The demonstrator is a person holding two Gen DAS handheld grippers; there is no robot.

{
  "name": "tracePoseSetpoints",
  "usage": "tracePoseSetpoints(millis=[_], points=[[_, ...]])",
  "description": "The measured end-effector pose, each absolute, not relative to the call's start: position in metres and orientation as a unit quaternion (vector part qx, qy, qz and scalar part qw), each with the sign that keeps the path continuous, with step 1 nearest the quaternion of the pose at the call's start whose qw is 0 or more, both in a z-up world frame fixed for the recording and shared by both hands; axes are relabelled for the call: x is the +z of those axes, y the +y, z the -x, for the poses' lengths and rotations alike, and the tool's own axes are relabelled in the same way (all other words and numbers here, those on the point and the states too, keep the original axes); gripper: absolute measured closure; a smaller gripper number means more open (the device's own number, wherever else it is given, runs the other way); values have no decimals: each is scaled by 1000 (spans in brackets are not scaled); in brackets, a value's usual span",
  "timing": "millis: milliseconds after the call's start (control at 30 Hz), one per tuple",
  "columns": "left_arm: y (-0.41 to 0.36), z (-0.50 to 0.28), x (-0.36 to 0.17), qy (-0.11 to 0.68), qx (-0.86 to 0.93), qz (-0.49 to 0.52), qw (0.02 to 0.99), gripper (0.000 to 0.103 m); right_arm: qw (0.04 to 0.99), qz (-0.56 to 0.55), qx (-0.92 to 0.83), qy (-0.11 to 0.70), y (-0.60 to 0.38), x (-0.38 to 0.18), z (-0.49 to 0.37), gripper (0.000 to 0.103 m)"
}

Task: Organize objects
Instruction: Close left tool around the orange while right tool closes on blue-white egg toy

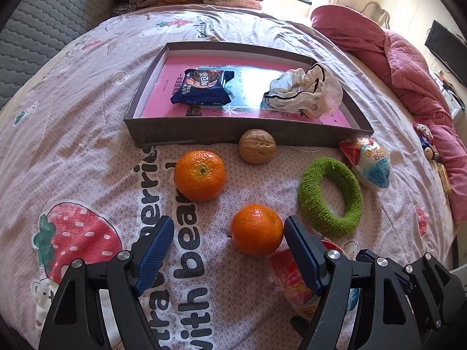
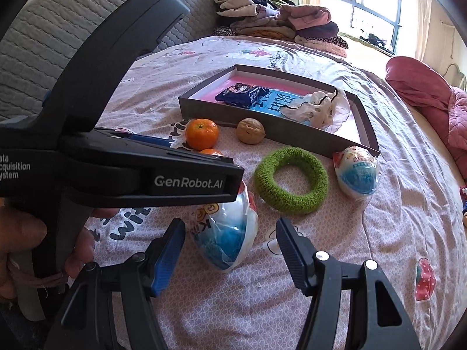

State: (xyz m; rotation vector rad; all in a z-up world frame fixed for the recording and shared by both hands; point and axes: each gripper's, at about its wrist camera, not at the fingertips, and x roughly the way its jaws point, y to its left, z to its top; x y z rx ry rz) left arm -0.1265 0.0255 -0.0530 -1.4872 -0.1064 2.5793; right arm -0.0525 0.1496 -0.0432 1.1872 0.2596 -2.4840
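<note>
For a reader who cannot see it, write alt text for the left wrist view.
An open left gripper hovers over a bedsheet beside a mandarin. Beyond lie another mandarin, a walnut, a green ring and a shallow box.

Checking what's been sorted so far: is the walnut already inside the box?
No, the walnut sits on the bedsheet just outside the front wall of the box, which holds only a snack packet and a crumpled bag.

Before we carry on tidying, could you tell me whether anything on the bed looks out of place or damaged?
Nothing looks damaged or spilled. The crumpled white bag lies loose in the box, beside the blue snack packet; everything else simply waits on the sheet.
</note>
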Motion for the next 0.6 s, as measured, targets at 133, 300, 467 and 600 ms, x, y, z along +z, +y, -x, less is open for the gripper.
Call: tracePoseSetpoints(millis=[133,300,467,600], points=[[26,128,-55,-41,861,500,86,24,186,-423,-881,98,147,-48,58,41],[26,129,-57,-44,860,501,91,27,193,-429,-877,93,147,-52,59,51],[26,129,-59,-51,857,503,104,37,203,-432,-875,87,151,-51,58,52],[31,127,-59,-50,854,503,118,56,210,-438,-871,77,155,-51,58,52]])
